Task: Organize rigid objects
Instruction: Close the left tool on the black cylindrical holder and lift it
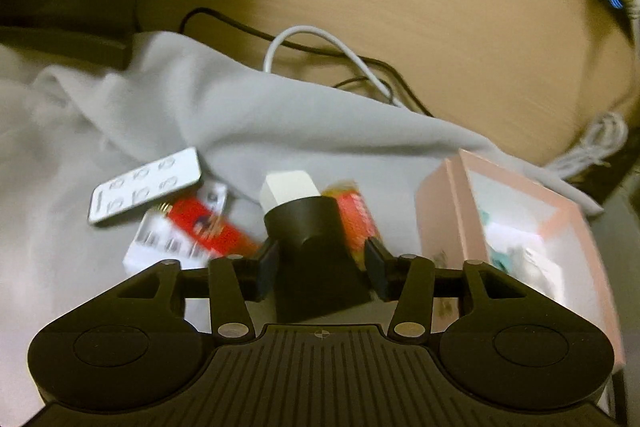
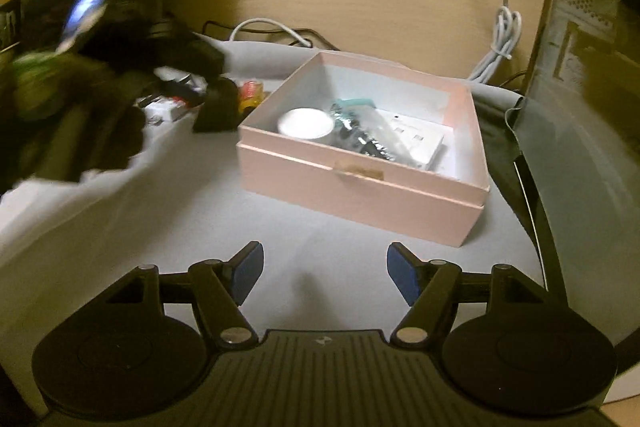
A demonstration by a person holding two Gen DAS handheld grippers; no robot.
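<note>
In the left wrist view my left gripper (image 1: 320, 263) straddles a black holder with a white block (image 1: 312, 247) standing on the grey cloth; the jaws are apart and I cannot see them touch it. Around it lie a white remote (image 1: 146, 187), a red and white packet (image 1: 188, 235) and a red and yellow item (image 1: 356, 223). The pink box (image 1: 516, 227) is to the right. In the right wrist view my right gripper (image 2: 324, 277) is open and empty over the cloth, in front of the pink box (image 2: 360, 187), which holds a white round tin (image 2: 306, 125), a white plate and other items.
A grey cloth (image 2: 200, 227) covers the table. White cables (image 2: 500, 43) and black cables (image 1: 320, 47) lie behind it on the wooden surface. A dark metal case (image 2: 580, 67) stands at the right. The left hand and gripper (image 2: 80, 99) appear blurred at the left.
</note>
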